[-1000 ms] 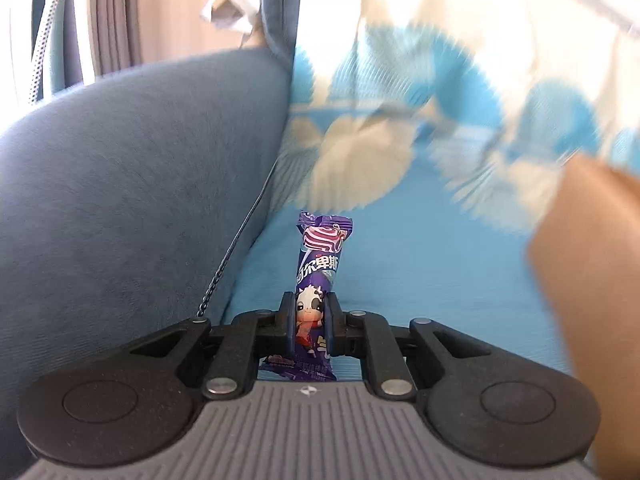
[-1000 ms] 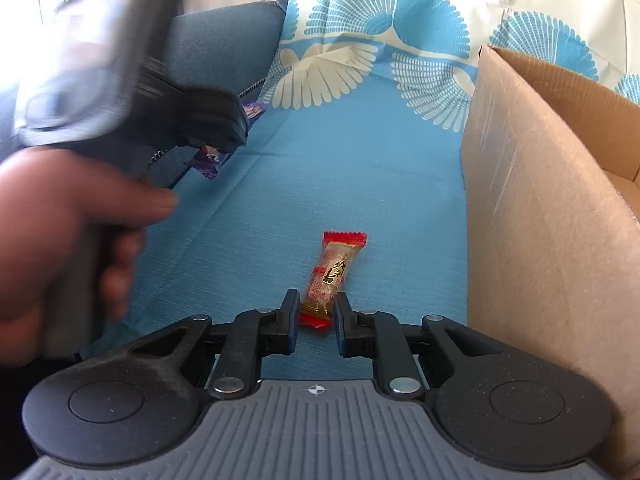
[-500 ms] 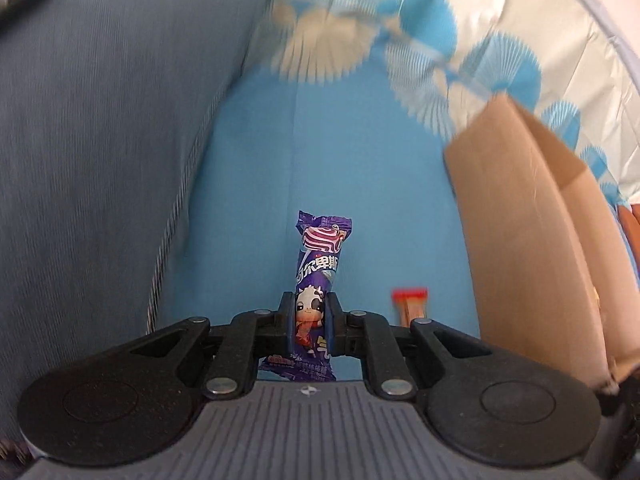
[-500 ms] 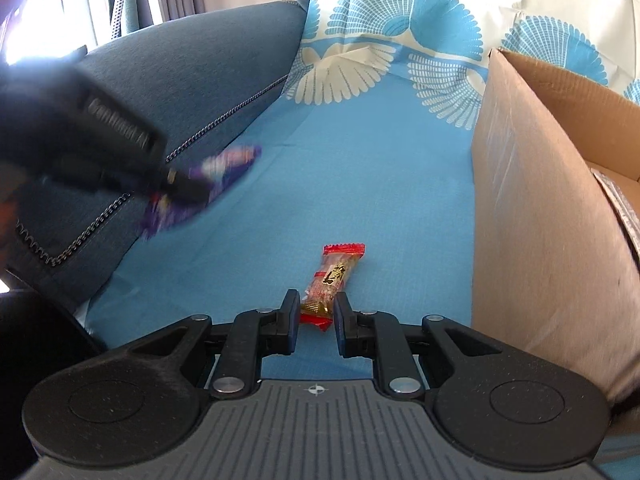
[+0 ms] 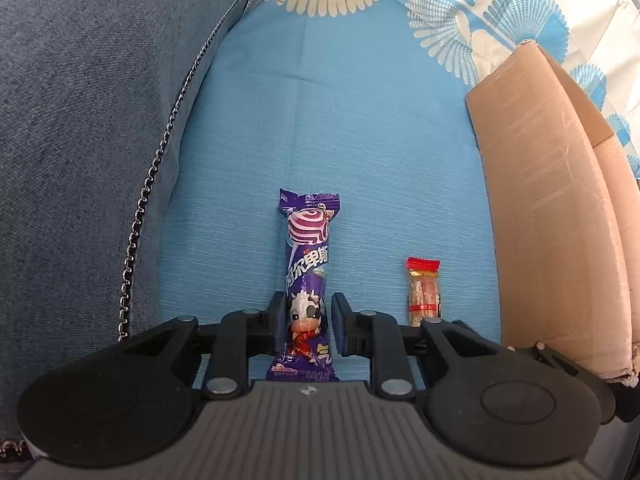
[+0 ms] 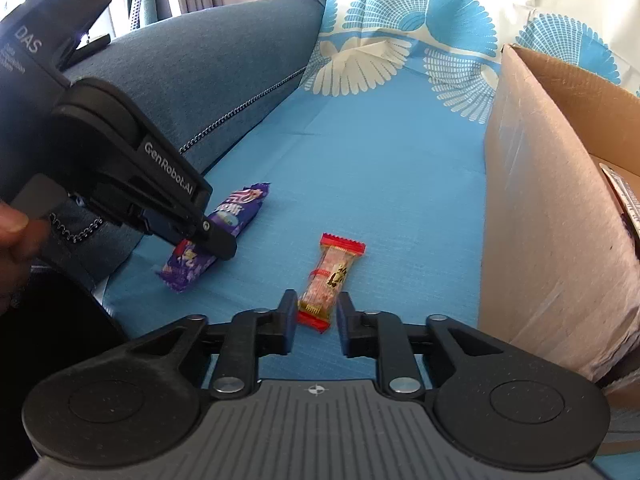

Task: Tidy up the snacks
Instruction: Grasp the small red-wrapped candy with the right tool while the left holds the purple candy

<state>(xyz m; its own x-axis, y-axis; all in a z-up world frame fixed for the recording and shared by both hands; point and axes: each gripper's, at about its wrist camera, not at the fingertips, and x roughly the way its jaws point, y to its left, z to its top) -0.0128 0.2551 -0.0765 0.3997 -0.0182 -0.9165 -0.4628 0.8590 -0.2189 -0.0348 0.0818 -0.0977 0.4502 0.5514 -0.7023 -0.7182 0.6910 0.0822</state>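
Two hand-held grippers (image 5: 307, 328) (image 6: 314, 320) opening over two snacks (image 5: 308, 280) (image 6: 332, 276).

Two close, downward wrist views

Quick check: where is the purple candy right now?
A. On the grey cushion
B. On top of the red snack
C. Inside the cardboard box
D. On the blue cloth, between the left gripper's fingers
D: the purple candy lies on the blue cloth between the opening jaws of the left gripper.
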